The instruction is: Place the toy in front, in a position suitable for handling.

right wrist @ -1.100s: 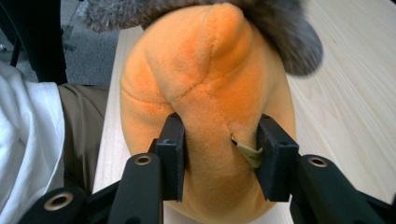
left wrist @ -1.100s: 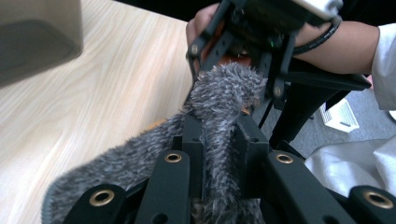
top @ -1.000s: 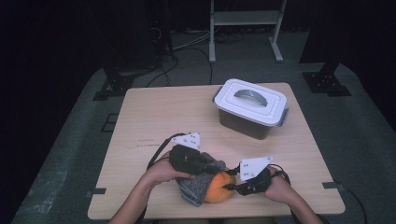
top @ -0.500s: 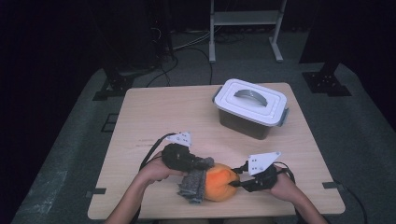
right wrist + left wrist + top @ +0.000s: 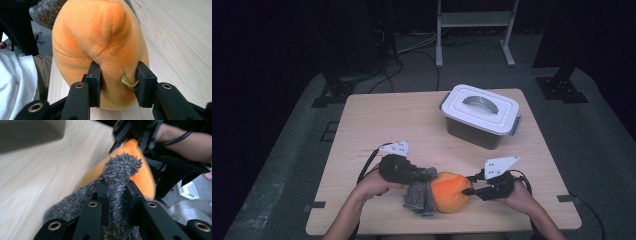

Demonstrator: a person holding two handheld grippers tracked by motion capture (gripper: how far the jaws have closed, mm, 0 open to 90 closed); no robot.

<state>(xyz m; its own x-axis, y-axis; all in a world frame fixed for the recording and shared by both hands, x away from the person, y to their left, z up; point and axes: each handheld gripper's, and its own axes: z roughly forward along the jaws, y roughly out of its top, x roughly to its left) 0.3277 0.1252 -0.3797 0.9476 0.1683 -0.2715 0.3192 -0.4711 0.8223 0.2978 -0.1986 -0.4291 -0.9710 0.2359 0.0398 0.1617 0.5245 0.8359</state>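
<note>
An orange plush toy [image 5: 451, 192] is shown low in the centre of the high view, on the near edge of the wooden table [image 5: 387, 120]. Its grey fuzzy part [image 5: 120, 177] is clamped by the left gripper [image 5: 424, 175]; its orange body is pinched between the jaws of the right gripper [image 5: 117, 83]. A lidded white container [image 5: 482, 114] stands at upper right, well apart.

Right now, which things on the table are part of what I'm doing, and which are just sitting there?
In use:
orange plush toy, pinched by the right hand-held gripper
grey furry cloth, clamped in the left hand-held gripper

Idle:
lidded white container
</note>
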